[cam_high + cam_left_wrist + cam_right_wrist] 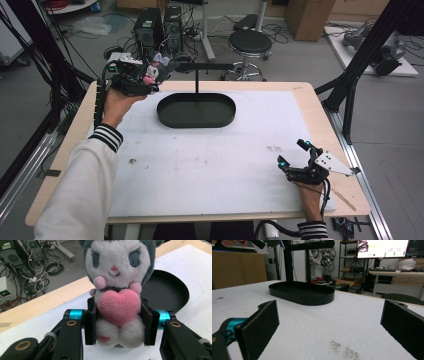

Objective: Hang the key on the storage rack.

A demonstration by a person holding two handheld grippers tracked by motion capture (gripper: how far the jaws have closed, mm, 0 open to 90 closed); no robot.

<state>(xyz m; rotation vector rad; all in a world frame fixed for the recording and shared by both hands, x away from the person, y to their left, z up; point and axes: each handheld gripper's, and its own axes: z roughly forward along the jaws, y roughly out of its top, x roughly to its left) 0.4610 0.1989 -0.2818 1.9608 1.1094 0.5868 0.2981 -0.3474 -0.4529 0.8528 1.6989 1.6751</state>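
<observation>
Plush toy (pixel 117 290), grey-hooded with a white face and a pink heart (pixel 118 307) on its chest, sits pinched between the fingers (pixel 90 322) of the left gripper (pixel 134 79), one pad pressing on each side of its body. The toy faces back along the fingers, raised off the table (pixel 210 160). Beyond and below the fingers lies the black oval tray (pixel 196 110), with a thin black stand (pixel 197 75) rising from it. The right gripper (pixel 295 154) rests low on the table's white mat near its corner, its fingers (pixel 259 326) spread wide, the tray well ahead of them.
</observation>
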